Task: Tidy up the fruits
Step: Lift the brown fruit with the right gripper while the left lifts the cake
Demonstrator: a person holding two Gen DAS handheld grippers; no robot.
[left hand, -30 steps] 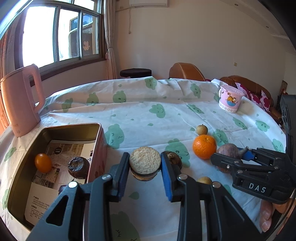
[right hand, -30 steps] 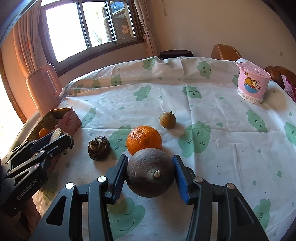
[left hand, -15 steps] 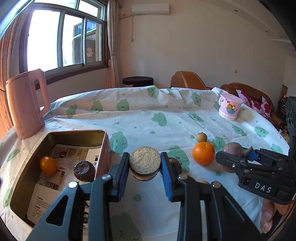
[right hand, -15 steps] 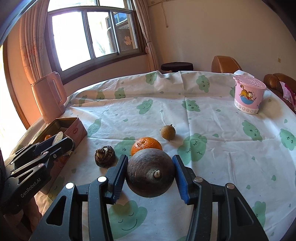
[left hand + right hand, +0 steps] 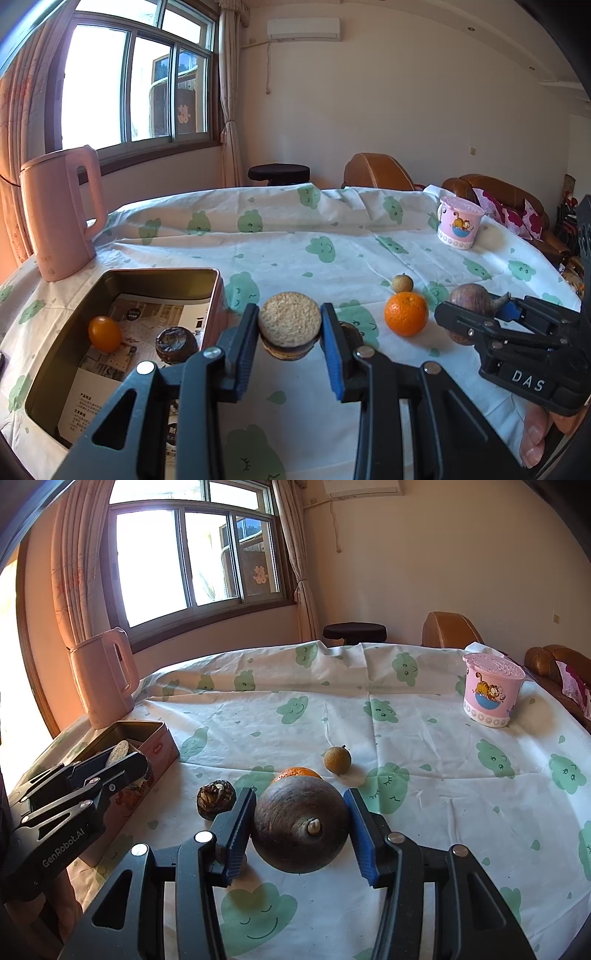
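My left gripper (image 5: pixel 290 328) is shut on a halved dark fruit with a pale grainy cut face (image 5: pixel 289 319), held above the cloth just right of the metal tin (image 5: pixel 218 291). The tin holds a small orange fruit (image 5: pixel 104 333) and a dark wrinkled fruit (image 5: pixel 176 343). My right gripper (image 5: pixel 300 830) is shut on a large dark brown round fruit (image 5: pixel 300 829), lifted above the table. On the cloth lie an orange (image 5: pixel 405 314), a small brown longan-like fruit (image 5: pixel 337 760) and a dark wrinkled fruit (image 5: pixel 216 797).
A pink kettle (image 5: pixel 61 214) stands behind the tin at the table's left edge. A pink cartoon cup (image 5: pixel 491 692) stands at the far right. A stool and brown sofa sit beyond the table.
Both grippers have risen with their fruits still held; the table and the tin sit lower in both views. Nothing was released or picked up.
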